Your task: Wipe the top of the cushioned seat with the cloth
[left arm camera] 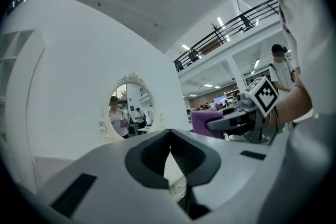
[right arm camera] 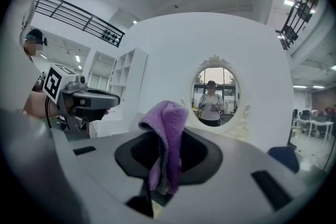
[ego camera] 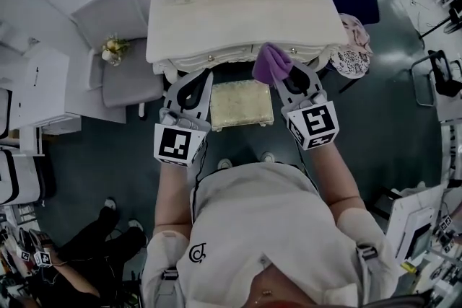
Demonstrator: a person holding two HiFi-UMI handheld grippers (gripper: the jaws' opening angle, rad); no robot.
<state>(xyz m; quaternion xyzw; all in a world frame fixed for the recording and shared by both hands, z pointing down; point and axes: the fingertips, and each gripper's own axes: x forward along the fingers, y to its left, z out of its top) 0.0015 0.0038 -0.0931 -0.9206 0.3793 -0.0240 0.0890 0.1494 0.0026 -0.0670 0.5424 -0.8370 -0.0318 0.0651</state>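
The cushioned seat (ego camera: 242, 103), a cream stool top, stands in front of the white vanity and shows between my two grippers in the head view. My right gripper (ego camera: 280, 73) is held above the seat's right far corner, shut on a purple cloth (ego camera: 271, 63) that bunches out past its tips. In the right gripper view the cloth (right arm camera: 167, 134) hangs pinched between the jaws. My left gripper (ego camera: 202, 77) hovers over the seat's left edge, jaws together (left arm camera: 169, 136) and empty. Both grippers point level toward the vanity mirror (right arm camera: 212, 96), and neither gripper view shows the seat.
The white vanity table (ego camera: 245, 11) with small items on its top lies just beyond the seat. A grey chair (ego camera: 123, 76) with flowers (ego camera: 113, 48) is at left. A blue chair (ego camera: 357, 0) and a patterned stool (ego camera: 352, 54) are at right. Someone stands at lower left (ego camera: 86, 249).
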